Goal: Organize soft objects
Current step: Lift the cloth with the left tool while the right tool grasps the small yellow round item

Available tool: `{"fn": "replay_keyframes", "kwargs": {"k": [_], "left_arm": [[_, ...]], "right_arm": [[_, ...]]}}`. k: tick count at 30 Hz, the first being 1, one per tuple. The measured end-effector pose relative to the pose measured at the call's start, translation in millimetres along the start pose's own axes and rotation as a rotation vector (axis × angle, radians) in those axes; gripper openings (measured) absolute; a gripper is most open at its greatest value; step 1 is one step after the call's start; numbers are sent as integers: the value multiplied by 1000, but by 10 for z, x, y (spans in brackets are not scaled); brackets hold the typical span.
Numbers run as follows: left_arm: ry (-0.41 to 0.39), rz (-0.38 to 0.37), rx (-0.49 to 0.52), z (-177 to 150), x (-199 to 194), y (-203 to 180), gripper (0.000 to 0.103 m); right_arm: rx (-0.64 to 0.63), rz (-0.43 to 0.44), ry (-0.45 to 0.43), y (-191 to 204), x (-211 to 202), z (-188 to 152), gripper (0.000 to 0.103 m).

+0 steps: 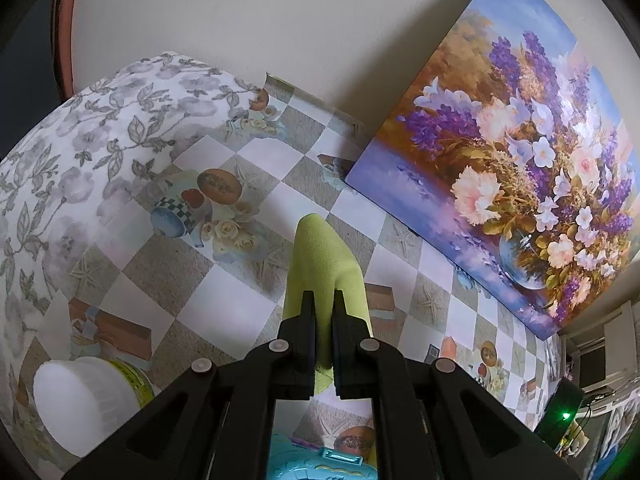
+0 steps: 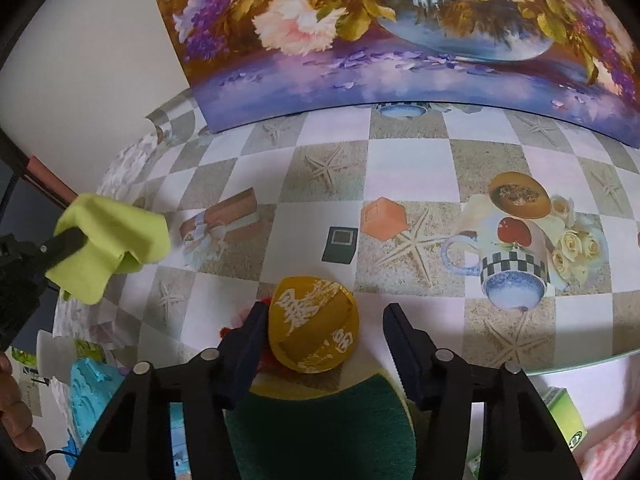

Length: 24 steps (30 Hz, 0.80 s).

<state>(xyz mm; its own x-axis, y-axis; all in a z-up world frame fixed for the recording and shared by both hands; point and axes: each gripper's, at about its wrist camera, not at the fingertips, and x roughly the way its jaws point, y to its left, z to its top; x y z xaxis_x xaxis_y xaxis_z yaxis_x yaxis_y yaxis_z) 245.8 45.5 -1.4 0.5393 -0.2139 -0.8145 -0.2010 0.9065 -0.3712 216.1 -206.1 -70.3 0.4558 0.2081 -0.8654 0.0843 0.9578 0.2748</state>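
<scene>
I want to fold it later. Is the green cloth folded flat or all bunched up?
Bunched up. The green cloth hangs crumpled from the shut left hand-held gripper, its edges drooping in loose folds above the table.

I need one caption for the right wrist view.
Right tongs open around a yellow pouch; left tongs hold a green cloth.

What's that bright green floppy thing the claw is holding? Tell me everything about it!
The green cloth is a soft, lime-coloured piece of fuzzy, felt-like fabric. It has no print and droops in loose folds. The left claw is shut on one end of it, holding it up above the checkered tablecloth, so the rest hangs free. Nothing else seems to touch it.
</scene>
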Motion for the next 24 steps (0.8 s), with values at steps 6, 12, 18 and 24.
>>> {"fn": "replay_keyframes", "kwargs": {"k": [6, 12, 18, 24], "left_arm": [[0, 0, 3, -2, -1, -9, 6], [2, -4, 2, 2, 3, -5, 6], [7, -6, 4, 0, 19, -5, 6], [3, -12, 6, -1, 1, -18, 6]], "right_arm": [[17, 8, -20, -51, -77, 30, 47], [-4, -35, -53, -48, -221, 87, 27], [14, -3, -51, -100, -241, 98, 16], [17, 15, -64, -83, -289, 103, 14]]}}
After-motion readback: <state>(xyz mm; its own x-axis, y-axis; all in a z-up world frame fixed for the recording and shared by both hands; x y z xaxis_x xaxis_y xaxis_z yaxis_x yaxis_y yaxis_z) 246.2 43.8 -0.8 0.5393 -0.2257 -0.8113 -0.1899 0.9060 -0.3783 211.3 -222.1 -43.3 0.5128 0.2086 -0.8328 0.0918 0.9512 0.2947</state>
